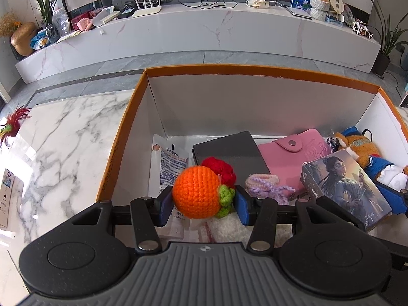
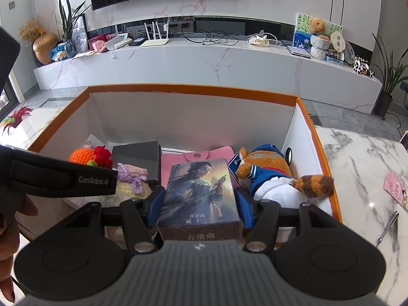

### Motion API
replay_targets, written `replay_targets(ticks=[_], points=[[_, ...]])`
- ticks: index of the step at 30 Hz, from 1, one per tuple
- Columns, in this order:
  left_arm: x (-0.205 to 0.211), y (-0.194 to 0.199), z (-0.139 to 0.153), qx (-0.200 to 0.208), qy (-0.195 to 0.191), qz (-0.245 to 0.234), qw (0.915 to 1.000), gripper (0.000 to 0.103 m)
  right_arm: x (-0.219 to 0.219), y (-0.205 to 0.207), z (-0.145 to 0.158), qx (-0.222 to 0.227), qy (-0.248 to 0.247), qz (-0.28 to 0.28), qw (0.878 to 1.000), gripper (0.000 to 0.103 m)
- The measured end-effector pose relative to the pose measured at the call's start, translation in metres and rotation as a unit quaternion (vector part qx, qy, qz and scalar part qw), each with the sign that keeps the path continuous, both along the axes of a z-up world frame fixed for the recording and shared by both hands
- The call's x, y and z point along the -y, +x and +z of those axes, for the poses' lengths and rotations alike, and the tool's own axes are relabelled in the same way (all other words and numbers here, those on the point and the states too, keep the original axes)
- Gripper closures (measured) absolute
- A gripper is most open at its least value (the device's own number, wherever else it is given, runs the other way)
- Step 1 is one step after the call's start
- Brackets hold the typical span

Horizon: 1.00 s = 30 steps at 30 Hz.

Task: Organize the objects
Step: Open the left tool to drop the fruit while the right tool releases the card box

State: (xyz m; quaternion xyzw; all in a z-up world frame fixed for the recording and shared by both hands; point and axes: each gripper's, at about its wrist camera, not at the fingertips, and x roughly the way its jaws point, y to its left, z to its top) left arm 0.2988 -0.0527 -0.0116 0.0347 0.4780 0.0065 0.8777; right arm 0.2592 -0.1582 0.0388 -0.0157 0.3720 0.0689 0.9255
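An orange-rimmed cardboard box (image 1: 255,70) stands on the marble table. My left gripper (image 1: 202,202) is shut on a crocheted orange fruit toy (image 1: 196,191) with green leaf and red berry (image 1: 219,169), held inside the box at its left. My right gripper (image 2: 199,202) is shut on a picture card box (image 2: 199,191), held inside the box (image 2: 193,89) at the middle. That card box also shows in the left wrist view (image 1: 346,186). The orange toy also shows in the right wrist view (image 2: 81,155).
In the box lie a dark notebook (image 1: 229,150), pink wallet (image 1: 295,153), plush fox (image 2: 270,176), lilac crochet piece (image 1: 265,183) and Vaseline packet (image 1: 168,158). Nail clippers (image 2: 387,228) and a pink card (image 2: 395,188) lie right of the box. A feather toy (image 1: 12,125) lies left.
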Motion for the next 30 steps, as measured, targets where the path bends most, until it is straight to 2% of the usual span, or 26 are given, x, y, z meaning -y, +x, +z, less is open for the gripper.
replay_targets(ticks=[13,15,18,25,30], points=[[0.0008,0.0,0.0002,-0.001,0.01,0.003,0.9999,0.044,-0.0002,0.0001,-0.0052,-0.006,-0.002,0.001,1.0,0.04],[0.0009,-0.0005,0.0002,0.0,0.01,0.001,1.0,0.04,-0.0022,0.0,-0.0052,-0.006,-0.002,0.0,1.0,0.039],[0.0024,-0.0012,0.0006,-0.001,0.006,-0.006,1.0,0.034,-0.0033,-0.0006,-0.0057,-0.007,-0.006,0.001,1.0,0.036],[0.0038,-0.0024,0.0006,0.0,0.004,-0.004,1.0,0.032,-0.0047,-0.0022,-0.0051,-0.006,-0.011,0.006,1.0,0.033],[0.0026,-0.0049,0.0042,-0.001,-0.004,-0.003,1.0,0.031,-0.0056,-0.0057,-0.0013,-0.001,-0.013,0.013,1.0,0.026]])
